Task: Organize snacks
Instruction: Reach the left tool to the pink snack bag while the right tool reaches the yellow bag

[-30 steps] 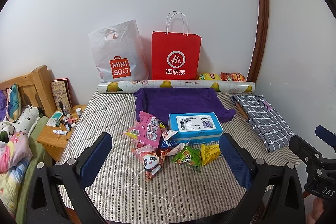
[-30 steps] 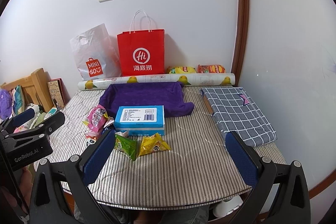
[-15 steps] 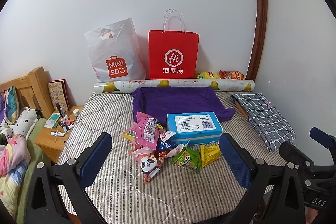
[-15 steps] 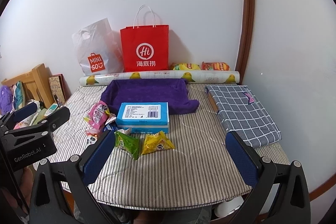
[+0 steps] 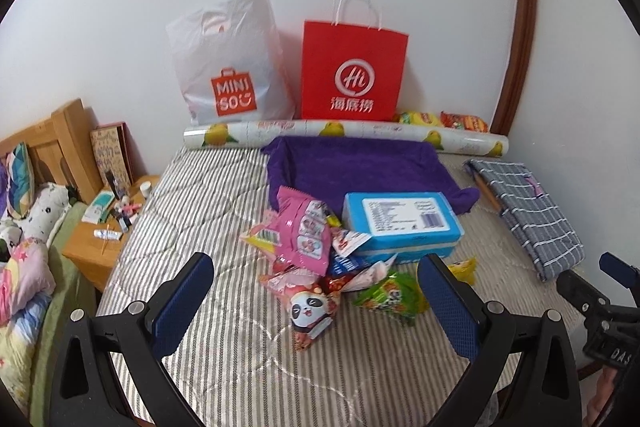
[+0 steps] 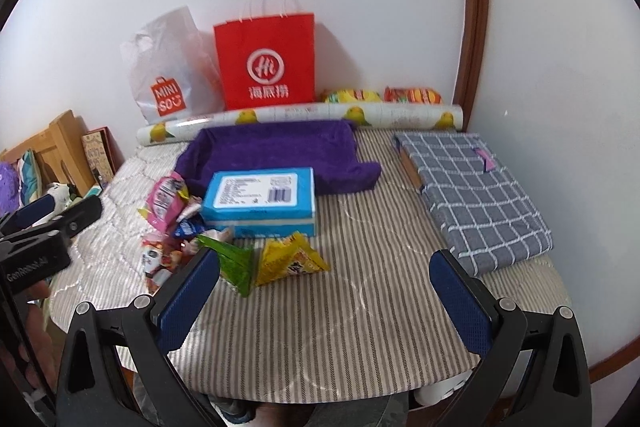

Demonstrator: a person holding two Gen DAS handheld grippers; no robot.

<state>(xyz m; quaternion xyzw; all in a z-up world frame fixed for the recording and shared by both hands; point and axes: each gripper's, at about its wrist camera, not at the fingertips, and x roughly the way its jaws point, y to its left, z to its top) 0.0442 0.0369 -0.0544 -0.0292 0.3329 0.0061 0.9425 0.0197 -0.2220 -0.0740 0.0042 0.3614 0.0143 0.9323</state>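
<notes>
A heap of snack packets lies on the striped table cover: a pink packet (image 5: 305, 235), a panda packet (image 5: 310, 309), a green packet (image 5: 390, 297) and a yellow packet (image 6: 292, 261). A blue box (image 5: 400, 223) sits behind them, in front of a purple cloth tray (image 5: 360, 167). My left gripper (image 5: 318, 311) is open and empty, low over the table with the panda packet between its fingers' line. My right gripper (image 6: 322, 301) is open and empty, just short of the yellow and green (image 6: 236, 263) packets.
A red paper bag (image 5: 354, 67) and a white MINISO bag (image 5: 230, 63) lean on the back wall behind a rolled sheet (image 5: 344, 133). Two more snack bags (image 6: 384, 95) lie in the back right corner. A checked folded cloth (image 6: 472, 191) lies right. A wooden bedside stand (image 5: 104, 231) stands left.
Both grippers have moved forward and lower towards the snack heap, which looks larger now. Both stay open. Nothing on the table has moved.
</notes>
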